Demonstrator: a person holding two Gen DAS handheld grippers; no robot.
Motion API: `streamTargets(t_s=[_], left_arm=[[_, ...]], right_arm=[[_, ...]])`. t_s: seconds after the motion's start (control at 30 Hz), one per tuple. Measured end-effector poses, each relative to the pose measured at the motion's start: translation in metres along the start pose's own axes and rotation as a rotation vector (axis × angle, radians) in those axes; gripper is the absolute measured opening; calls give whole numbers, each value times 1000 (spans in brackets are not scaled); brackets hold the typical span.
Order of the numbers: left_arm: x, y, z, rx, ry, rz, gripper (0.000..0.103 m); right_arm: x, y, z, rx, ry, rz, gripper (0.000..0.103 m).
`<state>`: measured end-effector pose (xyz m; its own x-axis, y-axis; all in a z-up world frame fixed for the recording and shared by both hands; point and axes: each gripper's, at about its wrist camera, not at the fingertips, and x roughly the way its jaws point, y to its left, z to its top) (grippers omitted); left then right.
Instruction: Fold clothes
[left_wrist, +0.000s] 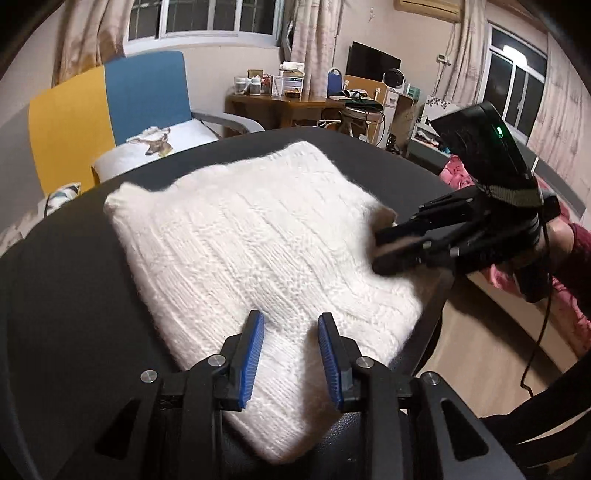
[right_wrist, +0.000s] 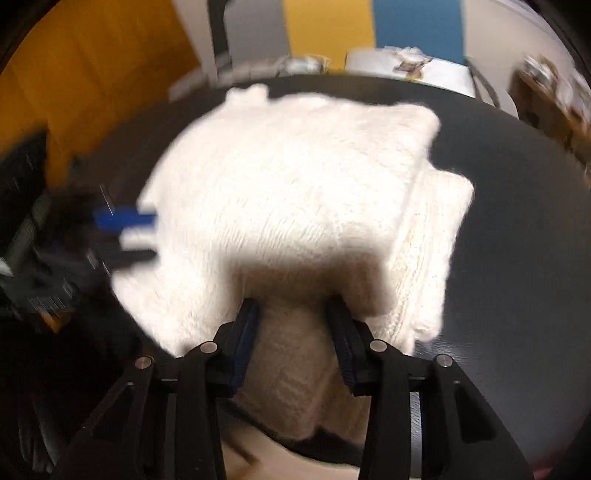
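White knit sweater (left_wrist: 255, 251) lies folded into a rough rectangle on the black desk (left_wrist: 74, 280), one corner hanging past the near desk edge toward the left gripper (left_wrist: 291, 350). Left gripper fingers (left_wrist: 251, 354), blue-padded, are spread apart over that near corner, nothing between them squeezed; knit shows in the gap but pads don't press it. Whether they touch the fabric is unclear.

Right gripper (left_wrist: 380, 251) comes in from the right side of the desk in the left wrist view, its dark fingers at the sweater's right edge. A hand (left_wrist: 557, 240) in a dark red sleeve holds it, green light lit on the unit on top.

Right wrist view is motion-blurred. Right gripper (right_wrist: 291, 343) fingers (right_wrist: 245, 339) are apart with sweater (right_wrist: 288, 184) fabric bulging between and over them; a lifted fold sits above the fingertips, a lower layer (right_wrist: 428, 251) flat on the desk (right_wrist: 517, 258) beside it. Fingers look open, not clamped. Left gripper (right_wrist: 136, 236) shows at the left edge of the sweater, blue pad visible, blurred.

Background: blue and yellow panel (left_wrist: 110, 110), wooden side table (left_wrist: 280, 107) with clutter, monitor (left_wrist: 371, 61), curtains (left_wrist: 314, 40), pink bedding (left_wrist: 458, 170).
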<state>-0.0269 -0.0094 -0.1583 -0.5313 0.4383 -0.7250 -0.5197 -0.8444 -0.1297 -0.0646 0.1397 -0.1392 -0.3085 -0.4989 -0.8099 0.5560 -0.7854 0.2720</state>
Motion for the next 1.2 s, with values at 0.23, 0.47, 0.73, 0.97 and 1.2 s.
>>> streamTargets(t_s=[0.23,0.47,0.73,0.97,1.2], left_arm=[[-33,71,-2,-415,-81,-253,35],[-13,150,-15,-792,-19,-413,50],[21,164,-19,-908,44,-487,61],[42,166,-19,-921,86,-493,65],[40,162,-20,-895,95,-482,68]], right_arm=[[-41,-13,2,139,-145,119,48],[-58,-75,6,421,-195,154,85],[-12,-106,4,569,-95,282,85],[9,-107,5,597,-51,362,87],[6,-111,-3,647,-48,432,87]])
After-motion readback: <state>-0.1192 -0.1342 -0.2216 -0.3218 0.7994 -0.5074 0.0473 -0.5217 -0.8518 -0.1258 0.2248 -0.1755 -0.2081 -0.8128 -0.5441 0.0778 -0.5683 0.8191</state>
